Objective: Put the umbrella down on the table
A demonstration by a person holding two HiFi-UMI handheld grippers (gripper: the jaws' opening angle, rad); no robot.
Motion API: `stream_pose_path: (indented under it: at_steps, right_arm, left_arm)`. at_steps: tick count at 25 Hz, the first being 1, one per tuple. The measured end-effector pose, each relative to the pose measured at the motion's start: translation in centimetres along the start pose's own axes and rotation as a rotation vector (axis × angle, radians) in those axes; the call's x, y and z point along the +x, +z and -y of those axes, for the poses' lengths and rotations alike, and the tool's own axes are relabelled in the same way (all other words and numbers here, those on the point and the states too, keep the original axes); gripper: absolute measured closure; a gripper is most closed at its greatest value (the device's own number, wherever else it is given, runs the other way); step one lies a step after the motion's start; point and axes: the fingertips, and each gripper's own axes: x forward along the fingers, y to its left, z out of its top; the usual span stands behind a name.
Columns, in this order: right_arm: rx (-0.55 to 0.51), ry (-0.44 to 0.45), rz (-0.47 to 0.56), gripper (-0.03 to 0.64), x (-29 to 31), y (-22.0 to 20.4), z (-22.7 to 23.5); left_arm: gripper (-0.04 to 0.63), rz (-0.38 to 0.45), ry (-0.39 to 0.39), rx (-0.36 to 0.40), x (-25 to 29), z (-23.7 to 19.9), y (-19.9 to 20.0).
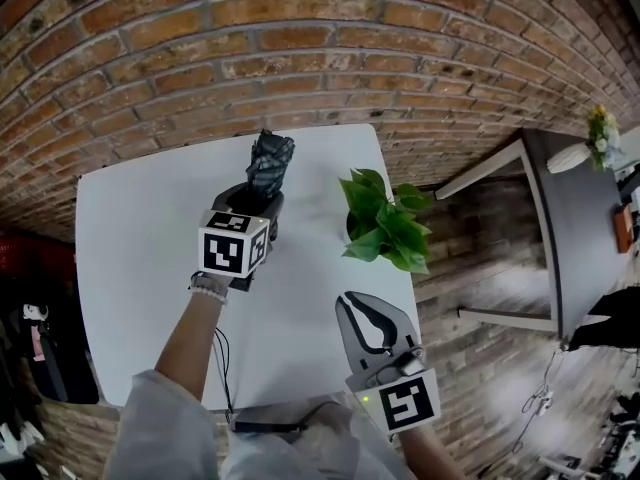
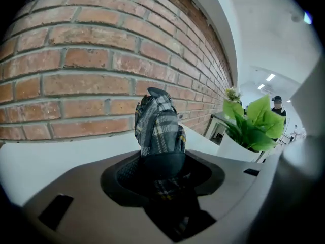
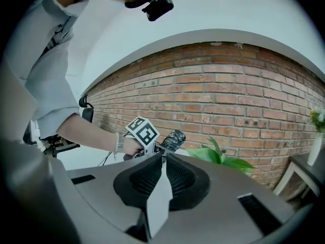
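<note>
One claw does the work here. The left claw [image 1: 258, 203] is clamped on the lower end of the folded plaid umbrella [image 1: 270, 162], which sticks out past the jaws toward the brick wall [image 1: 300, 48]. The umbrella hangs over the far middle of the white tabletop [image 1: 140, 218]. From these views it looks clear of the surface, though I cannot tell by how much. The right claw [image 1: 352, 306] sits by the tabletop's near right corner with its jaws together and nothing between them. It has no part in this step and does best to keep out of the way.

To set the umbrella down well, I would lower the left claw with the umbrella's length brought close to flat. That way the free end and the held end meet the tabletop at nearly the same time, rather than one end striking and the other dropping. The bare stretch left of the potted plant [image 1: 385, 223] is the place to aim for. The potted plant stands just beside the umbrella on its right, so any swing that way risks brushing the leaves. The jaws should part only once the umbrella's weight rests on the tabletop, since a rounded bundle let go from above may roll. After release, drawing the claw straight back along the umbrella's line should keep the fabric from snagging on the jaws.
</note>
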Motion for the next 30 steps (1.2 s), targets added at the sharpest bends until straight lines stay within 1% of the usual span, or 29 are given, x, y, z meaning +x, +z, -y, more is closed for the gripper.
stream_pose_path:
  at_steps: [3, 6, 11, 13, 15, 18, 21, 26, 28, 29, 30]
  right_arm:
    - [0.003, -0.003, -0.002, 0.56, 0.0, -0.4, -0.1]
    - [0.009, -0.011, -0.015, 0.56, -0.2, -0.9, 0.0]
    - [0.01, -0.019, -0.031, 0.56, -0.6, -1.5, 0.0]
    - [0.007, -0.018, -0.036, 0.56, -0.7, -1.5, -0.1]
    - [0.007, -0.019, -0.04, 0.56, -0.9, -1.6, 0.0]
    - [0.004, -0.019, -0.042, 0.56, -0.8, -1.7, 0.1]
    - [0.004, -0.017, -0.034, 0.56, -0.9, -1.4, 0.0]
    - [-0.016, -0.009, -0.032, 0.56, -1.3, -1.0, -0.1]
    - [-0.019, -0.007, -0.026, 0.56, -1.5, -0.7, -0.1]
    - [-0.02, -0.006, -0.022, 0.56, -1.6, -0.6, -0.1]
    - [-0.022, -0.004, -0.019, 0.56, -1.8, -0.5, -0.2]
  left_arm:
    - [0.368, -0.057, 0.01, -0.013, 2.0, -0.5, -1.0]
    - [0.368, -0.13, 0.001, -0.026, 3.6, -0.7, -2.1]
    - [0.368, -0.242, -0.009, -0.066, 5.0, -1.1, -3.4]
    - [0.365, -0.274, -0.011, -0.092, 5.3, -1.4, -3.8]
    - [0.351, -0.284, -0.017, -0.111, 5.4, -1.6, -4.0]
    - [0.332, -0.268, -0.013, -0.113, 5.3, -1.6, -3.8]
    - [0.304, -0.228, -0.007, -0.085, 4.6, -1.5, -3.2]
    - [0.304, -0.147, 0.005, -0.053, 2.4, -1.2, -2.3]
    - [0.304, -0.097, 0.025, -0.046, 1.0, -1.3, -1.7]
    - [0.314, -0.062, 0.04, -0.044, 0.1, -1.3, -1.2]
    - [0.354, -0.023, 0.058, -0.046, -0.9, -1.4, -0.7]
